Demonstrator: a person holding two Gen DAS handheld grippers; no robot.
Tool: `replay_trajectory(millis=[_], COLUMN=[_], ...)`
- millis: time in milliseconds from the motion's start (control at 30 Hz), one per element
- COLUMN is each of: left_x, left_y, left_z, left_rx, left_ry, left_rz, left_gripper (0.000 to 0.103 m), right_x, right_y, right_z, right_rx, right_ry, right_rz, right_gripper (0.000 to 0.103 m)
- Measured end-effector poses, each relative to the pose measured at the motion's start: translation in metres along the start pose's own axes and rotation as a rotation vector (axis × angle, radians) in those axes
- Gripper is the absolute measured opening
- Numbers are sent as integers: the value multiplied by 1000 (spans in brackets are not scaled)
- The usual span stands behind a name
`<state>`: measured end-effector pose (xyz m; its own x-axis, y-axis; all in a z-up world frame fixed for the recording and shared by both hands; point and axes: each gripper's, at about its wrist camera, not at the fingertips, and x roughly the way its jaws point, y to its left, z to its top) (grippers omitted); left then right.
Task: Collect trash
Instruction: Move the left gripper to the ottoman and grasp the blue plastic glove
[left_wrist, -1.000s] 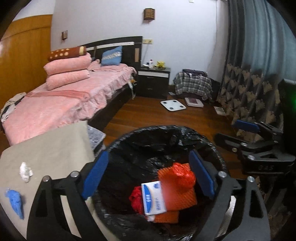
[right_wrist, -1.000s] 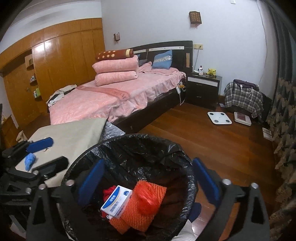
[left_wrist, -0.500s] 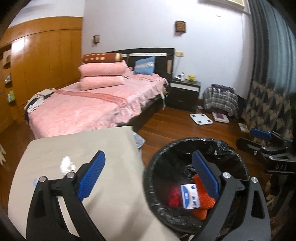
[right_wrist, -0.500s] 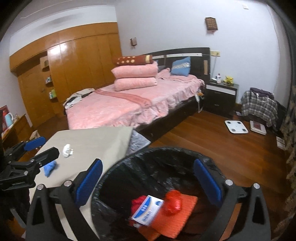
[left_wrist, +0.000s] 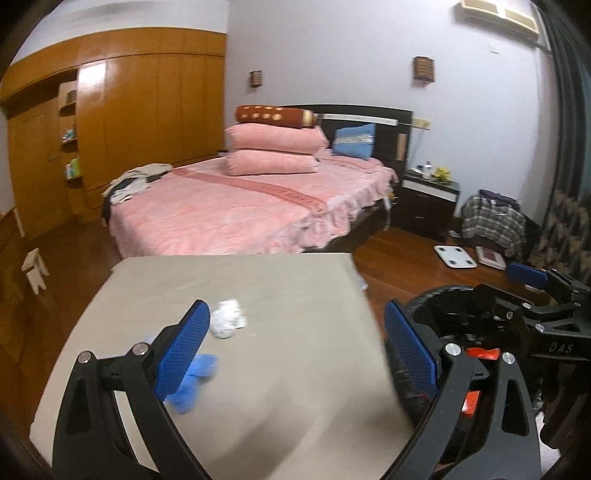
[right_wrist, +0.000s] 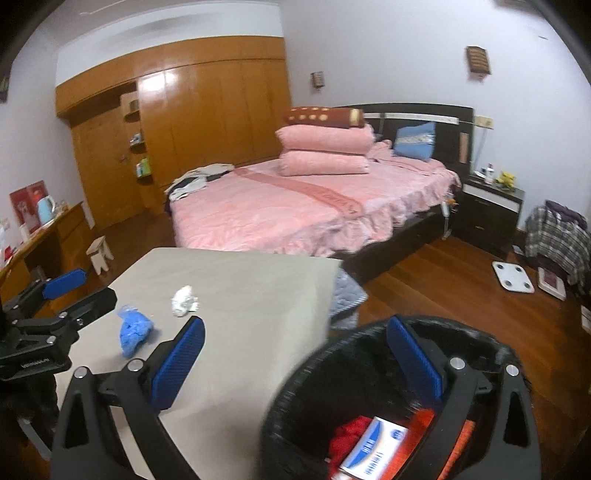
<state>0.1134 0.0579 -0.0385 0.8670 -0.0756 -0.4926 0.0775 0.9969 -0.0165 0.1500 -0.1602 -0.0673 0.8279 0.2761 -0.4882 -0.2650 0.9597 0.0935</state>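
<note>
Having swung from over the lined bin (right_wrist: 369, 369) back toward the worktop (left_wrist: 280, 295), the left hand-held gripper (left_wrist: 295, 354) and right hand-held gripper (right_wrist: 295, 358), both spread and empty, faced the remaining white wad (left_wrist: 227, 323) and blue wad (right_wrist: 135, 330) lying there, next to collect.

L gripper (left_wrist: 295, 347) swung off bin (left_wrist: 439, 299) → over table (left_wrist: 295, 280) | R gripper (right_wrist: 295, 362) shifted left too

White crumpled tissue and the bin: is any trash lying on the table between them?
No. In the right wrist view the stretch of table from the white crumpled tissue to the bin is bare; the blue crumpled glove lies on the other side.
</note>
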Motion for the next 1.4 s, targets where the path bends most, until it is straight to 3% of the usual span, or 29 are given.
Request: replay_trajectory(millis=[267,600,1000,1233,1267,1300,1400], left_x=[18,53,115,144,146,149,153], left_y=[61,128,147,157,158,159,156], left_z=[-14,-56,-80,-87,-88,-90,-92], left_rx=[-34,-106,-174,-232,-236,-242,-246], left_ry=[24,137,263,336,341,347,355], left_rz=[120,230,245,205,197,187,166], left_gripper=[92,92,92,92,90,76,53], right_x=[56,113,151,164,166,168,171], right_y=[55,88,92,92,92,93,97], right_z=[-8,-25,-33,-37,-37,-37,-38], right_rx=[-29,-47,-78,-82,-85,-86,-91], right_ry=[33,96,135,163,166,169,176], right_rz=[67,65,56,59,59,60,62], right_gripper=[97,97,97,97,97,97,97])
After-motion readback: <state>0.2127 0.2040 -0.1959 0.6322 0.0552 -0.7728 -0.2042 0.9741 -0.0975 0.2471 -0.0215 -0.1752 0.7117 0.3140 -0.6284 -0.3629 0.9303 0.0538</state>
